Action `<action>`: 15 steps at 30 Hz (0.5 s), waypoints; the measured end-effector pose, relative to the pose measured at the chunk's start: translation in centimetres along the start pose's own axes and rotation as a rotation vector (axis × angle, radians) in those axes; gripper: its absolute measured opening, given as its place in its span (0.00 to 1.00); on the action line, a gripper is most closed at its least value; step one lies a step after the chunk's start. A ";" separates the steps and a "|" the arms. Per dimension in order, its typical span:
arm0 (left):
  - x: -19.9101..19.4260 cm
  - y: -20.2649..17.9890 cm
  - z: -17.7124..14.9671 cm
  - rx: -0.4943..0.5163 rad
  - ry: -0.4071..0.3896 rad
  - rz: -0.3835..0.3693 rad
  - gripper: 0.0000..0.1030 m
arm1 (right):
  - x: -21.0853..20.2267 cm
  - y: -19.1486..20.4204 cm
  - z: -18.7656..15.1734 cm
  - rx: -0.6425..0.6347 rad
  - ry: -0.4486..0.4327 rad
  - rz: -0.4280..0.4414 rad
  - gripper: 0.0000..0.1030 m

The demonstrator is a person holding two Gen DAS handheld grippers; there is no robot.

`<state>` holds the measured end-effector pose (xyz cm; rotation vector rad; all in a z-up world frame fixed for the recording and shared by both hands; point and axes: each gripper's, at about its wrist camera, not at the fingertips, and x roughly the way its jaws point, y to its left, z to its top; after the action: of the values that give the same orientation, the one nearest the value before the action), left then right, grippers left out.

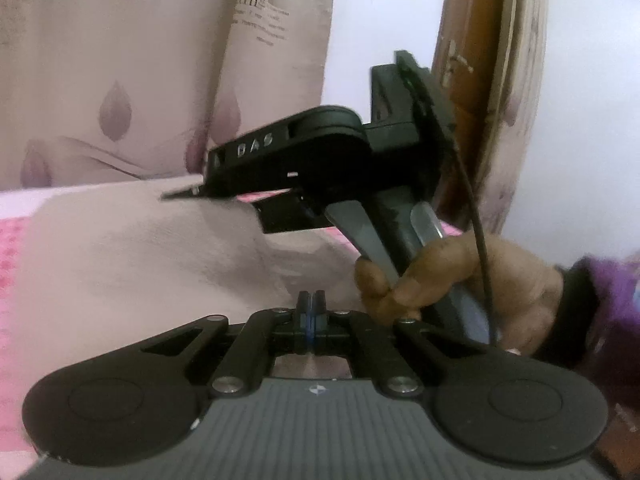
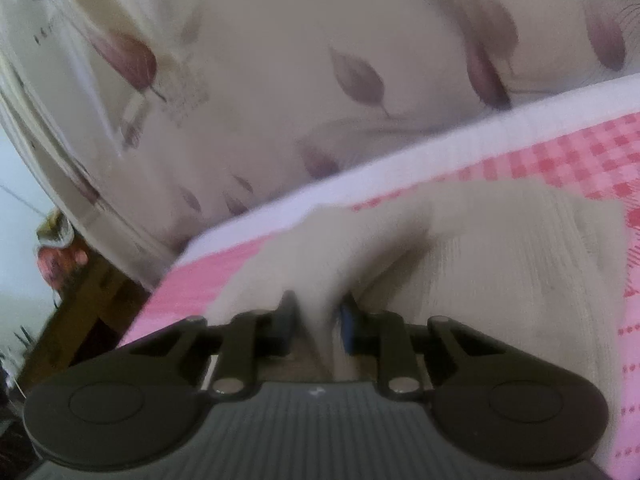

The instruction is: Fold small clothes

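A beige garment (image 1: 140, 264) lies spread on a pink checked sheet (image 2: 560, 152). In the left wrist view my left gripper (image 1: 311, 308) sits low at the garment's near edge, fingers pressed together, with no cloth showing between them. Across from it, a hand (image 1: 460, 280) holds my right gripper (image 1: 192, 191), whose tips sit at a raised edge of the garment. The blurred right wrist view shows a ridge of the beige garment (image 2: 500, 264) pinched between the two fingers of my right gripper (image 2: 320, 316) and lifted off the sheet.
A pale hanging cloth with purple leaf prints (image 1: 120, 80) stands right behind the bed (image 2: 360, 60). A brown wooden frame (image 1: 472, 100) rises at the right, with a white wall beyond. A purple sleeve (image 1: 612, 300) enters from the right. Dark wooden furniture (image 2: 80, 300) is at the left.
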<state>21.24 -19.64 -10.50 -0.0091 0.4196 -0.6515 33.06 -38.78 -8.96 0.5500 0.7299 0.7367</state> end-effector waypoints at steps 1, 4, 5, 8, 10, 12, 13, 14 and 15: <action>0.1 0.0 0.2 -0.022 0.002 -0.027 0.00 | -0.4 -0.1 0.0 0.012 -0.014 0.008 0.21; 0.5 -0.8 1.0 -0.038 -0.001 -0.078 0.00 | -1.4 -0.4 0.2 0.046 -0.038 0.030 0.20; 0.4 -1.1 1.1 -0.040 -0.007 -0.094 0.00 | -1.7 -0.5 0.3 0.048 -0.044 0.030 0.20; -0.4 -1.7 1.5 -0.023 -0.047 -0.090 0.00 | -2.1 -0.7 0.6 0.048 -0.042 0.026 0.20; -1.5 -1.8 1.8 -0.008 -0.086 -0.047 0.00 | -2.1 -0.9 0.6 0.042 -0.032 0.024 0.20; -2.3 -1.2 2.3 0.008 -0.127 0.034 0.17 | -2.1 -1.2 0.5 0.054 -0.022 0.021 0.20; -2.5 -0.7 2.4 0.014 -0.136 0.069 0.47 | -1.9 -1.4 0.4 0.060 -0.017 0.024 0.20; -2.4 -0.4 2.4 0.021 -0.136 0.096 0.62 | -1.8 -1.6 0.3 0.069 -0.018 0.022 0.20; -2.0 0.2 2.4 0.032 -0.130 0.121 0.80 | -1.7 -1.7 0.2 0.079 -0.019 0.023 0.20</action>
<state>20.82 -18.62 -7.54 0.0045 0.2820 -0.5349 32.99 -41.16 -9.34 0.6370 0.7380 0.7250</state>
